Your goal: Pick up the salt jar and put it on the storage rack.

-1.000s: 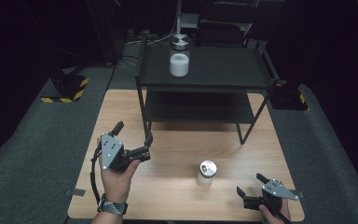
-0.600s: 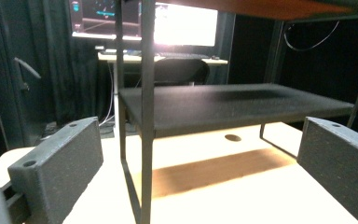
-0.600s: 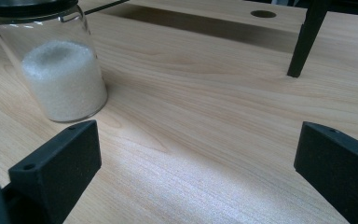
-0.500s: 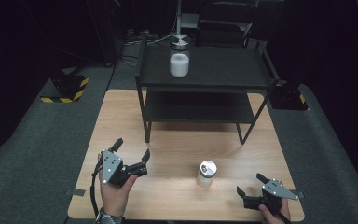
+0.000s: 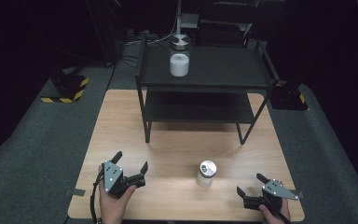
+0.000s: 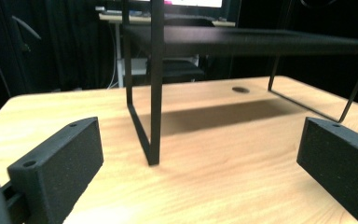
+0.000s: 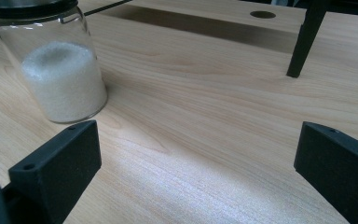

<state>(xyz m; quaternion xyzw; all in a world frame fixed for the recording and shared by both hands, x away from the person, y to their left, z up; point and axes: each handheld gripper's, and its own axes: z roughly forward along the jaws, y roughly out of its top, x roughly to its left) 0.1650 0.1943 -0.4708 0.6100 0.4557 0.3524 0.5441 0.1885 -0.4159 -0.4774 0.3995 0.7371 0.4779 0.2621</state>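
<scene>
High view: two glass jars with silver metal lids, both part-filled with white grains. One small jar (image 5: pixel 206 173) stands upright on the wooden desk (image 5: pixel 182 144), near the front edge, between the two grippers but nearer the right one, touching neither. A second jar (image 5: pixel 179 58) stands on the top of the black two-level shelf rack (image 5: pixel 205 79) at the desk's far half. Left gripper (image 5: pixel 130 169) at front left, held in a hand (image 5: pixel 114 205), jaws spread wide, nothing between them. Right gripper (image 5: pixel 250 184) at front right corner, jaws also spread, nothing held. Two grippers, two jars, one rack, one desk.

Left gripper view: jaws wide apart at both lower corners, empty gap. Ahead, one thin black rack leg (image 6: pixel 154 84) lands on the desk (image 6: pixel 214 177); the rack's lower tier overhead casts a shadow. One dark round hole (image 6: pixel 240 89) in the desk surface farther back.

Right gripper view: jaws wide apart, empty. Small jar (image 7: pixel 56 65) at upper left, just beyond the left jaw, not touching it; clear glass, white granular fill to about two thirds, dark-looking lid rim at top edge. One rack leg (image 7: pixel 305 42) at upper right, one round hole (image 7: pixel 263 14) in the desk (image 7: pixel 205 116).
</scene>
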